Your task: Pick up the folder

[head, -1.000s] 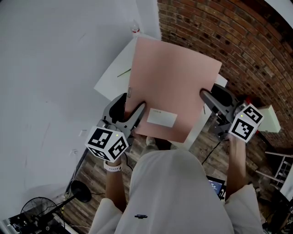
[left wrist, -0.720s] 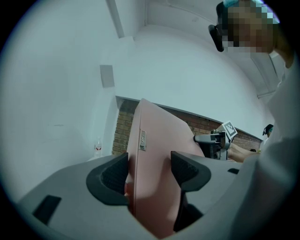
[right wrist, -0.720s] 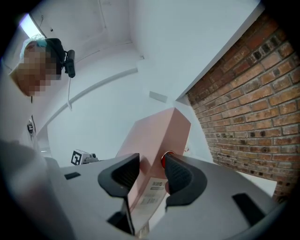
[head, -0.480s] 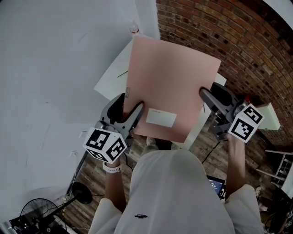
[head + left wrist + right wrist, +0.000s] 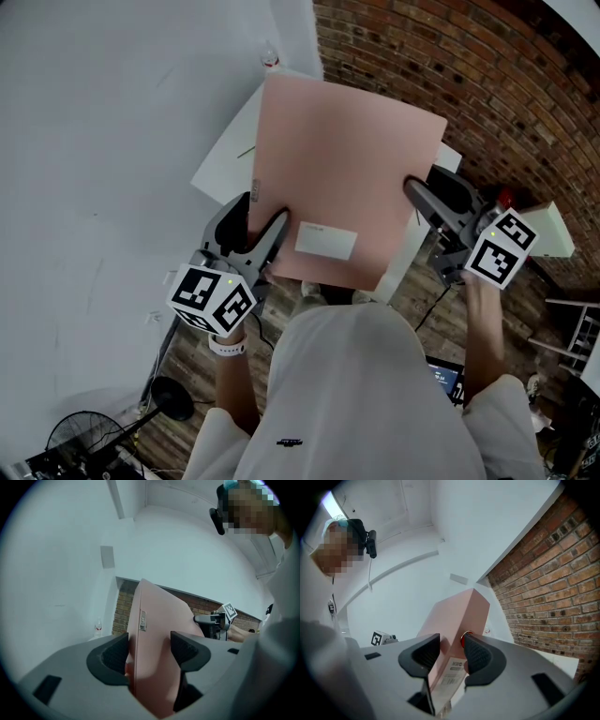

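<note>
Shift since one second ago: slight. The folder sits a little nearer the upper left of the head view, and both grippers have kept their grip on it.

1. Folder (image 5: 347, 178), pink, closed. It is held flat between the two grippers above the desk, with its near edge overhanging the desk's near edge and its far left corner reaching toward the desk's far corner. A white label (image 5: 325, 241) lies on the top face near the near edge, and a small tag (image 5: 142, 620) is on the left side.
2. Left gripper (image 5: 255, 220). Its jaws are clamped on the folder's left side, one above and one below, and pink card fills the gap between them. Its marker cube (image 5: 213, 298) faces the camera.
3. Right gripper (image 5: 429, 192). Its jaws are clamped on the folder's right side, close to the label end. Its marker cube (image 5: 498, 253) is at the rear.
4. Desk (image 5: 230, 155), white, mostly covered by the folder. Only its left edge and far corner show.
5. Bottle (image 5: 269, 58), small and clear, stands upright at the desk's far corner.
6. Brick wall (image 5: 487, 94) runs beyond the desk's right edge.
7. Wooden floor (image 5: 187, 375) lies below, with a fan (image 5: 75, 436) on it at lower left.
</note>
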A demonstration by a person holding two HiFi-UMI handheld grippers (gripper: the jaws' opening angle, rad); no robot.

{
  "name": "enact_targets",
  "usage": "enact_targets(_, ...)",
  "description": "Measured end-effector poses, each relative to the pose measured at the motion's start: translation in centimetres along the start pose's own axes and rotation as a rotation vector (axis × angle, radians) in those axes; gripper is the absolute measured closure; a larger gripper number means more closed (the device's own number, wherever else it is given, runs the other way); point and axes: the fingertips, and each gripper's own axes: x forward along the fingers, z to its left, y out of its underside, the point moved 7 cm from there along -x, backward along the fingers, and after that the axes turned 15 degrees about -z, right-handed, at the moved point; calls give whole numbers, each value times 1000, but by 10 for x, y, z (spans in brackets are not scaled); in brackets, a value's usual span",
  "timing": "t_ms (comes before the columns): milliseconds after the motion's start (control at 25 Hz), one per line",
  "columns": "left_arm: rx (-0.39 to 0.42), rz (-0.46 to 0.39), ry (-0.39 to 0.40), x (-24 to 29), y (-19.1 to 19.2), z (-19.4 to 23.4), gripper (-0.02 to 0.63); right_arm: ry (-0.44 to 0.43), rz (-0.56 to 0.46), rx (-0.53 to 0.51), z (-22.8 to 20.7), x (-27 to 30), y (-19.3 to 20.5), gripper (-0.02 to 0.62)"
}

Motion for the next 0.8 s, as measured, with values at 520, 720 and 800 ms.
enact_targets(520, 6, 7, 26, 3, 0, 0, 319, 16, -8, 4, 0, -5, 2, 428)
enact_targets(720, 4, 10, 32, 9, 2, 2, 321, 25, -9, 3, -4, -5, 3, 428)
enact_targets(800, 3, 10, 33, 9, 2, 3, 321, 26, -8, 2, -4, -4, 3, 428)
